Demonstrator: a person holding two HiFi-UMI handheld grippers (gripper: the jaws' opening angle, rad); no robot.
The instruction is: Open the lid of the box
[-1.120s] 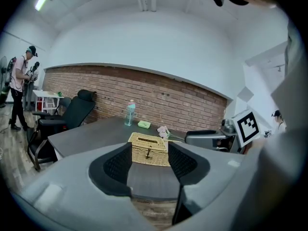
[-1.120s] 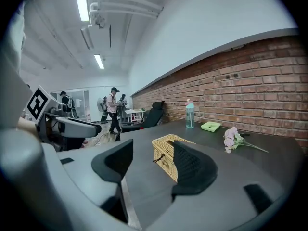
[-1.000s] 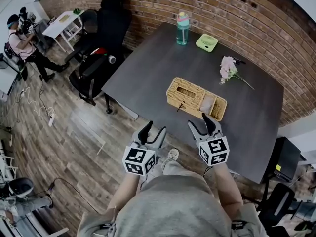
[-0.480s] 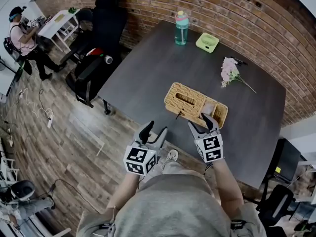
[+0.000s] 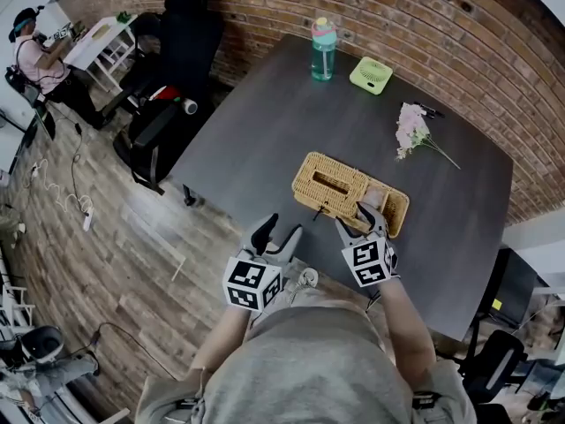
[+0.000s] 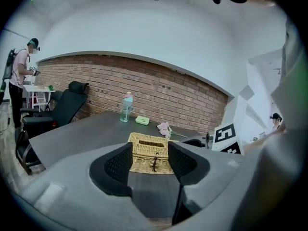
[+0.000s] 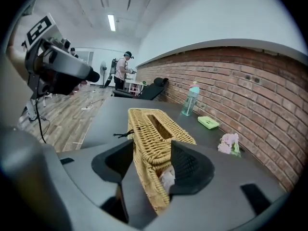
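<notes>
Wicker box (image 5: 331, 182) lies near the dark counter's (image 5: 265, 122) front edge, slotted top upward. Right tongs (image 5: 362, 219) reach forward, jaws apart astride its near end wall. Left tongs (image 5: 277, 230) hover short of the counter, agape, empty.

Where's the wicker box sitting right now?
Head view: the wicker box lies near the front edge of the table, just ahead of the right hand-held gripper, whose open jaws straddle its near end.
</notes>
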